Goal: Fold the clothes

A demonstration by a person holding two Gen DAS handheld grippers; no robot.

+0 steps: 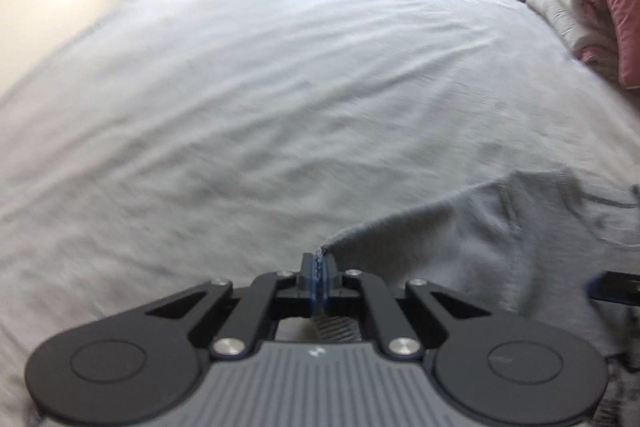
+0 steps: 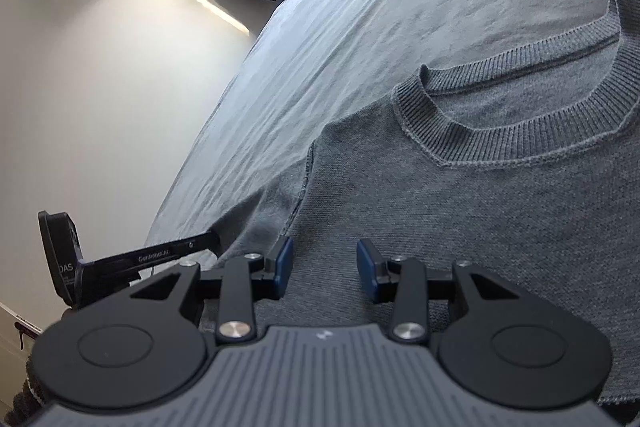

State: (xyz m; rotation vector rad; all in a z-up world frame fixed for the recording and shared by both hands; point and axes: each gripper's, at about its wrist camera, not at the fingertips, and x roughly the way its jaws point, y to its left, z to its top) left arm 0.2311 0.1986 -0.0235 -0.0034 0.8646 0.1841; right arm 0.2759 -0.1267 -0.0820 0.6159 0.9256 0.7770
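Left gripper (image 1: 319,261) angled down, clenching sweater (image 2: 480,227) sleeve edge (taut), right gripper (image 2: 325,267) released above it

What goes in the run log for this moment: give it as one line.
left gripper: shut on sweater sleeve edge | right gripper: open over sweater body | bed: sweater lies flat, collar up

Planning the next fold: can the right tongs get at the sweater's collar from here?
Probably yes. The right tongs hang open over the sweater, and only flat knit lies between them and the collar; nothing blocks the way.
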